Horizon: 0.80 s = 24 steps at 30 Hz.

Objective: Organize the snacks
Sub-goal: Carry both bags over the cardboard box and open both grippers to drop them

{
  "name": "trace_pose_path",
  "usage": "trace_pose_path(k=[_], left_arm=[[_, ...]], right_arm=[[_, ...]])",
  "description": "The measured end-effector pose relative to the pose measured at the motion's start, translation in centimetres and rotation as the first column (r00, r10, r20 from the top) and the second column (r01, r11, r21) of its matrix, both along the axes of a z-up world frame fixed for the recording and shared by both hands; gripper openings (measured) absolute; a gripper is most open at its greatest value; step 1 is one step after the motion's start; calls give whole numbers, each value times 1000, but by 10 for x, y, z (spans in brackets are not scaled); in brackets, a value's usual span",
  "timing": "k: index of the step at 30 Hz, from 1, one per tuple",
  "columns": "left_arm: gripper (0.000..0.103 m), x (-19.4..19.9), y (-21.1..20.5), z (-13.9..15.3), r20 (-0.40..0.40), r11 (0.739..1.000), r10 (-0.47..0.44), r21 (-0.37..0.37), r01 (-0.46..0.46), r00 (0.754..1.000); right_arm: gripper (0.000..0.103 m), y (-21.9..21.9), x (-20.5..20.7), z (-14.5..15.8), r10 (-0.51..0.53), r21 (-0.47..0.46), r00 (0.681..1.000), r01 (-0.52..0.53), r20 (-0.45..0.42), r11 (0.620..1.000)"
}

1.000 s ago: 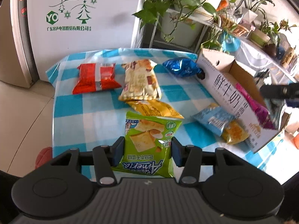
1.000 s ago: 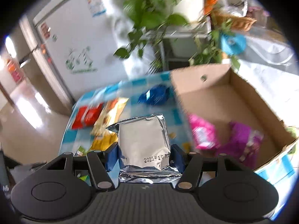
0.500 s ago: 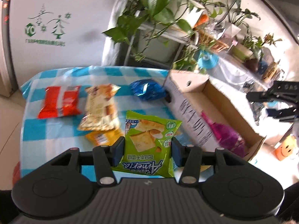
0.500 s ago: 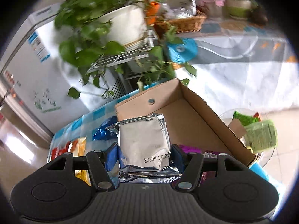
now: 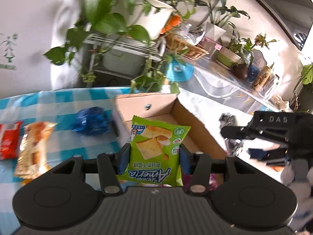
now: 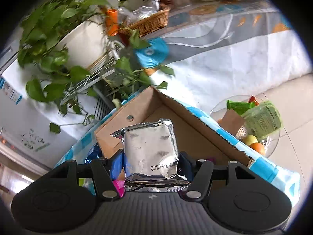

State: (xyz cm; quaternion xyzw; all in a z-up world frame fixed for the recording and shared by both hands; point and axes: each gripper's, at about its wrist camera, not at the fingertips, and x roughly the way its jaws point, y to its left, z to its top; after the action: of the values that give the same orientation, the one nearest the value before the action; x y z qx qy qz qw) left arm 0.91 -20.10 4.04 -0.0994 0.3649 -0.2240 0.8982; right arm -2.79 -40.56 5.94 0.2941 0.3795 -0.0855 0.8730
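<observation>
Blue-checked tablecloth (image 5: 58, 99) carries a cardboard box (image 5: 182, 117) beyond both jaws, magenta packets (image 6: 117, 186) low inside it, while the left gripper (image 5: 154, 154) pinches a green "Amerra"-like cracker packet (image 5: 156, 148) and the right gripper (image 6: 151, 164) pinches a silver packet (image 6: 150, 146) stamped "2025".

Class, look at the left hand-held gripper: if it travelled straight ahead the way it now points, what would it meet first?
Probably the cardboard box: the left hand-held gripper, shut on the green snack packet, points at its far wall, though depth is unclear.
</observation>
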Motion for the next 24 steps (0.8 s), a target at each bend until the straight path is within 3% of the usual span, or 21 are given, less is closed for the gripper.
trace_pose_path(k=[6, 8, 10, 13, 24], left_arm=[[51, 13, -34, 2, -6, 1000, -20, -2, 20, 1000], [66, 14, -40, 4, -3, 1000, -20, 6, 20, 1000], [74, 12, -43, 8, 18, 1000, -15, 19, 15, 1000], [75, 12, -41, 14, 31, 999, -19, 27, 19, 999], [79, 16, -6, 27, 52, 998, 14, 52, -17, 999]], right_arm=[[67, -4, 0, -2, -38, 11, 999, 38, -8, 999], [68, -3, 2, -2, -38, 12, 999, 38, -10, 999], [69, -2, 3, -1, -34, 0, 999, 34, -3, 999], [76, 1, 1, 4, -29, -35, 999, 29, 19, 999], [76, 8, 5, 7, 21, -49, 999, -19, 43, 999]])
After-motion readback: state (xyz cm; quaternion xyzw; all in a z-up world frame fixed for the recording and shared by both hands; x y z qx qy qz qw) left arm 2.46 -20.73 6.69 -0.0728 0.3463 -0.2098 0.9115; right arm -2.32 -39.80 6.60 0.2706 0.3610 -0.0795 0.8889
